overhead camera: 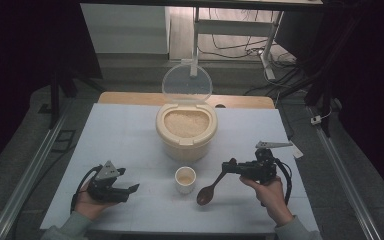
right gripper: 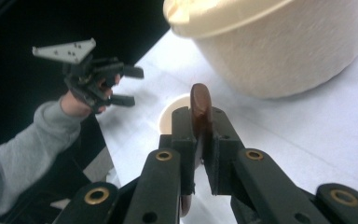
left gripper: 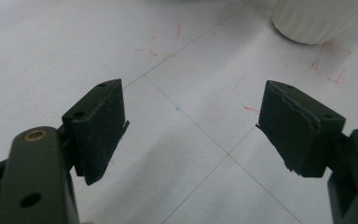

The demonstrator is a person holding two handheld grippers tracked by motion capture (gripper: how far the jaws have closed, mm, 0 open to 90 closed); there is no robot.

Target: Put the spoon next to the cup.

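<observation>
A cream rice bin (overhead camera: pixel 185 131) with its clear lid (overhead camera: pixel 187 84) tipped up stands mid-table, full of rice. In front of it sits a small white cup (overhead camera: pixel 185 179). My right gripper (overhead camera: pixel 228 166) is shut on the handle of a brown wooden spoon (overhead camera: pixel 208 193), whose bowl hangs low to the right of the cup. In the right gripper view the spoon (right gripper: pixel 200 103) sticks up between the closed jaws of the right gripper (right gripper: pixel 200 122), with the cup (right gripper: pixel 168 116) and bin (right gripper: pixel 279 46) beyond. My left gripper (overhead camera: pixel 131 190) (left gripper: pixel 191 135) rests open left of the cup (left gripper: pixel 314 21), holding nothing.
The white table mat (overhead camera: pixel 125 140) has faint red marks and grid lines (left gripper: pixel 186 116). Behind the table are a desk frame and cables on the floor (overhead camera: pixel 260 50). Metal rails (overhead camera: pixel 25 175) run along both sides.
</observation>
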